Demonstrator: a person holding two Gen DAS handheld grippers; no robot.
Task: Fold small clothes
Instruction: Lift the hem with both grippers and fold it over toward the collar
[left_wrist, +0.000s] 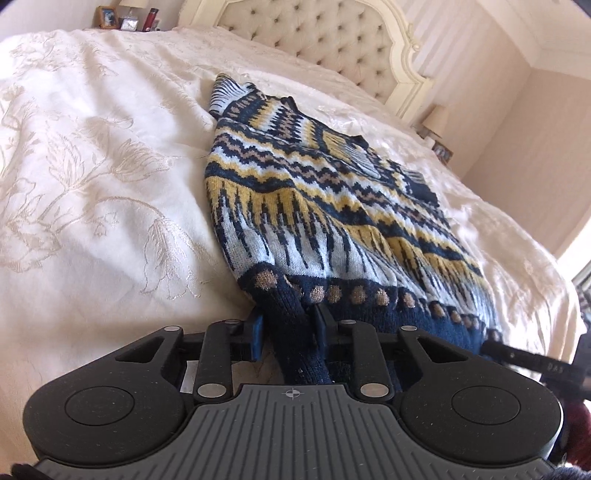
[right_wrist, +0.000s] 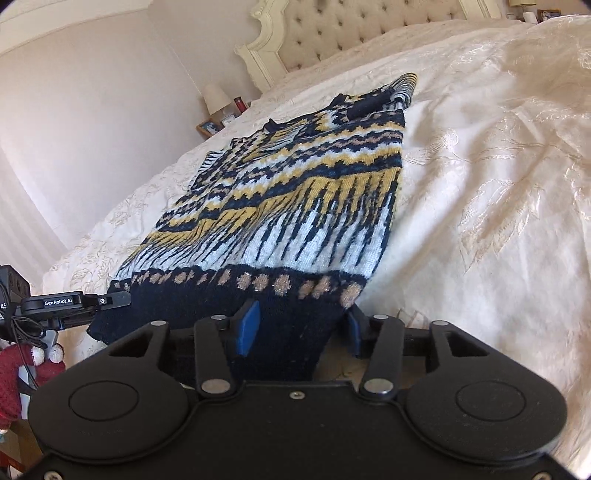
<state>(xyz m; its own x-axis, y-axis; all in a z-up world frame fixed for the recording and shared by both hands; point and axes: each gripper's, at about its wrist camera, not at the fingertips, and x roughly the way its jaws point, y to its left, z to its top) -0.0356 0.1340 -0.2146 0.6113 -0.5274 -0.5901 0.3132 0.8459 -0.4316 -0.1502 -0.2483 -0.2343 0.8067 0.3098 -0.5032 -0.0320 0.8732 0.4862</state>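
A small knitted sweater (left_wrist: 332, 192) with navy, yellow and pale blue bands lies flat on a cream bedspread (left_wrist: 92, 166), its navy dotted hem toward me. My left gripper (left_wrist: 290, 325) is shut on the hem's left corner, with navy knit bunched between its fingers. In the right wrist view the sweater (right_wrist: 295, 192) runs away toward the headboard, and my right gripper (right_wrist: 301, 325) is shut on the hem near its right corner. Each gripper shows at the edge of the other's view: the right gripper (left_wrist: 535, 365), the left gripper (right_wrist: 74, 302).
A tufted cream headboard (left_wrist: 332, 33) stands at the far end of the bed. Bedside tables hold picture frames (left_wrist: 107, 16) and a lamp (right_wrist: 216, 98). Embroidered bedspread (right_wrist: 498, 166) spreads on both sides of the sweater. A red knitted item (right_wrist: 14, 376) is at the lower left.
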